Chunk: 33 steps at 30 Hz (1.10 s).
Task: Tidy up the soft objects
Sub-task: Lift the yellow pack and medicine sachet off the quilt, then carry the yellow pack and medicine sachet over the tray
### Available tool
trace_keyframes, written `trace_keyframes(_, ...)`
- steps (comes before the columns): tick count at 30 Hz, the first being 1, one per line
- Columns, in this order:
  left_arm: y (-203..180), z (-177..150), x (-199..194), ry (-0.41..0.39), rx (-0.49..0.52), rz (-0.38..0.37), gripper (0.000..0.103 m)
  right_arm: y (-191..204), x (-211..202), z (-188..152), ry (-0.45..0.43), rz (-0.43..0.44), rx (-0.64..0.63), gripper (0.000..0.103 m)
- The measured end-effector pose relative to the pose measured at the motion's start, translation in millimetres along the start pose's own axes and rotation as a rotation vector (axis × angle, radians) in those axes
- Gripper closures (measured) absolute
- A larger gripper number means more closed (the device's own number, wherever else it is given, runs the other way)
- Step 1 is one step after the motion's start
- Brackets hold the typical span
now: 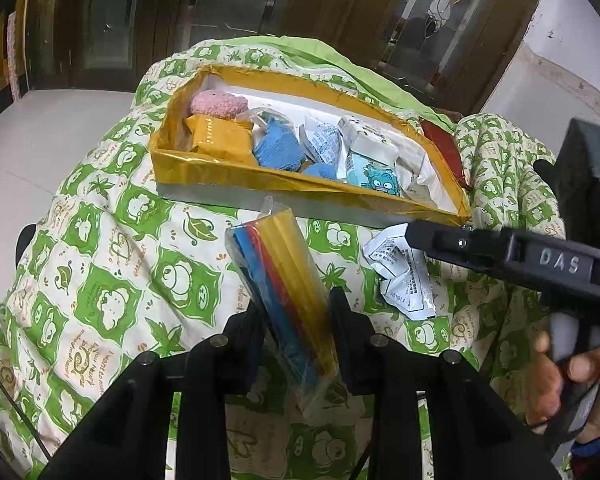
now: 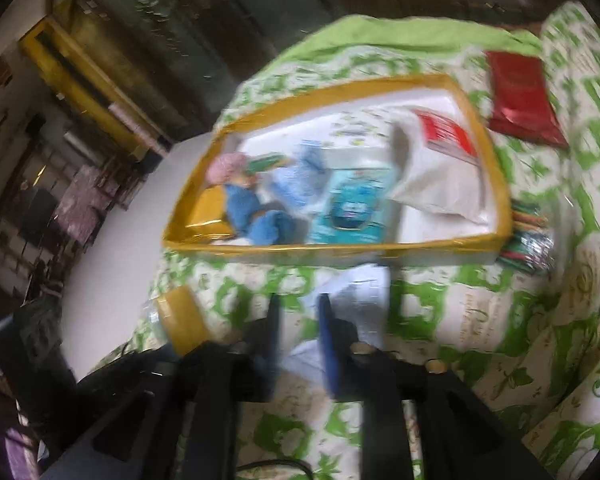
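A yellow-rimmed tray [image 1: 220,170] sits on the green patterned quilt, also in the right wrist view [image 2: 500,196]. It holds a pink plush [image 1: 218,105], a yellow pouch [image 1: 222,138], blue cloth [image 1: 278,148], sachets and a blue cartoon box [image 1: 374,174]. My left gripper [image 1: 296,308] is shut on a clear pack of coloured sheets [image 1: 284,280], in front of the tray. My right gripper [image 2: 298,308] is open just above a white sachet [image 1: 404,272], also seen in the right wrist view [image 2: 364,292]. That view is blurred.
A red packet [image 2: 520,96] lies on the quilt beyond the tray's right end. A pack of coloured strips [image 2: 528,236] lies by the tray's right corner. A white tiled floor [image 1: 40,140] lies left, dark wooden doors behind.
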<state>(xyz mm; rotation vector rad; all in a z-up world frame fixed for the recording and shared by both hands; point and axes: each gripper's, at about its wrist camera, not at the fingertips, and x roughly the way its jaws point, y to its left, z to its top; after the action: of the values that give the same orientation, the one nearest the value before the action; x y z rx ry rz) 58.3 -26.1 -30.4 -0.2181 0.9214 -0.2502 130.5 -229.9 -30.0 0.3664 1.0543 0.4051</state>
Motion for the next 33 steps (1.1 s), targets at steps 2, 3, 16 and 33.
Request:
trace_keyframes(2, 0.2, -0.6, 1.1, 0.005, 0.000, -0.001, 0.073, -12.7, 1.1, 0.6, -0.003, -0.008, 0.070, 0.018)
trace_keyframes(3, -0.2, -0.9, 1.9, 0.009, 0.001, -0.001, 0.073, -16.6, 4.0, 1.0, 0.008, -0.011, 0.089, 0.018)
trace_keyframes(16, -3.8, -3.0, 3.2, 0.015, 0.010, -0.002, 0.073, 17.9, 29.5, -9.1, 0.058, -0.183, -0.162, 0.075)
trace_keyframes(33, 0.0, 0.5, -3.0, -0.005, -0.003, -0.009, 0.073, 25.5, -0.5, -4.3, -0.016, -0.061, -0.145, 0.075)
